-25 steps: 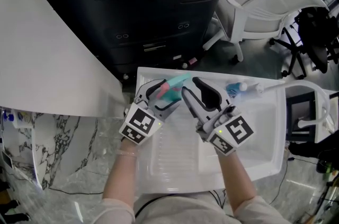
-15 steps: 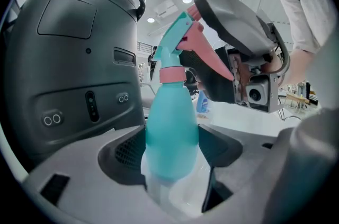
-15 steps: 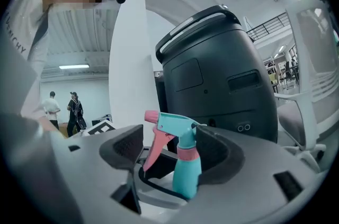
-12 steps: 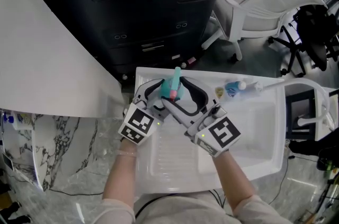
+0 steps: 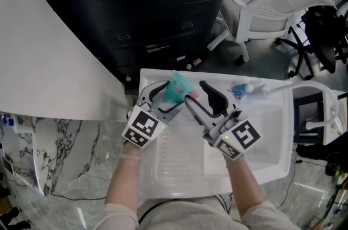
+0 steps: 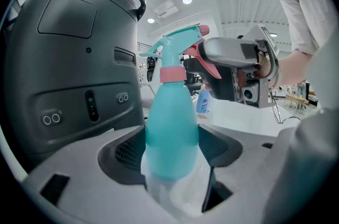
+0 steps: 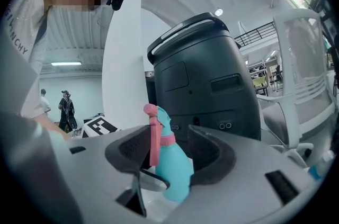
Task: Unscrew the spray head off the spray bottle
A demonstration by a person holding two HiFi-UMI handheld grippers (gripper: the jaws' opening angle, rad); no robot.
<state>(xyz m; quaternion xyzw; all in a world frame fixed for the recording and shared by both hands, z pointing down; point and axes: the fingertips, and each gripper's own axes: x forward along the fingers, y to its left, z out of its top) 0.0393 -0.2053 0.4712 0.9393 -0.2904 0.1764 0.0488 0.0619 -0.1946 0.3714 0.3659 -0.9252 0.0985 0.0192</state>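
Your left gripper (image 5: 163, 97) had its jaws set wide and clamped on the body of the teal spray bottle (image 6: 170, 127). The bottle stood upright near the middle of the head view, over the upper left of the white tray (image 5: 266, 142). Your right gripper (image 5: 197, 92) had just been closing its jaws around the spray head (image 7: 161, 119), not yet pressing it.

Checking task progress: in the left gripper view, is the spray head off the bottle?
No, the spray head sits on top of the bottle, joined to its neck at the pink collar.
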